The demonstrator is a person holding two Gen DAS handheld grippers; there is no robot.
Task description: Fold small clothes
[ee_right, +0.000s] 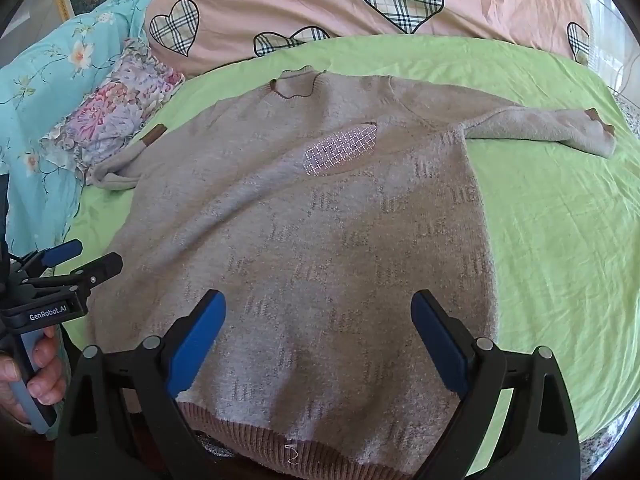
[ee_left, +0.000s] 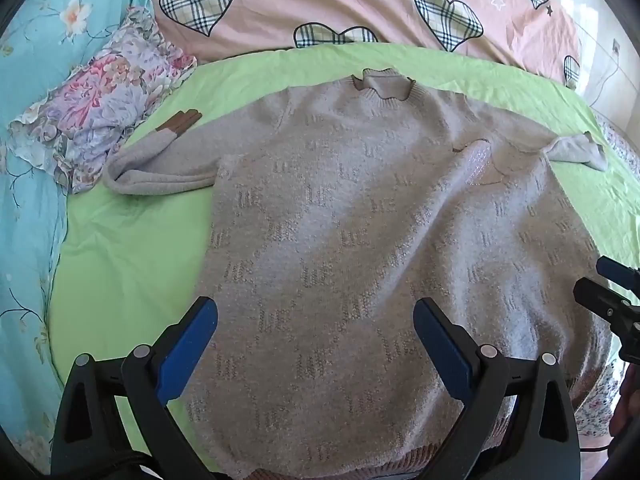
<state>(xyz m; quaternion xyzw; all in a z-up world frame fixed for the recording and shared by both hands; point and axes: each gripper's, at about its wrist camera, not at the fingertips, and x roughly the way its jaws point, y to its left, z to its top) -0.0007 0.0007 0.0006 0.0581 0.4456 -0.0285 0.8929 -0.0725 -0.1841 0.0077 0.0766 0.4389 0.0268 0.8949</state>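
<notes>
A small beige knit sweater lies flat, face up, on the green sheet, collar far, hem near. Its left sleeve bends outward with a brown cuff. Its right sleeve stretches out to the right. A shiny pink patch sits on the chest. My left gripper is open and empty above the sweater's lower left part. My right gripper is open and empty above the lower middle, near the ribbed hem. Each gripper shows at the edge of the other's view, the right gripper and the left gripper.
A floral cloth lies bunched left of the sweater. A teal floral quilt runs along the left. A pink quilt with plaid hearts lies behind. Bare green sheet spreads right of the sweater. The bed edge is at the near right.
</notes>
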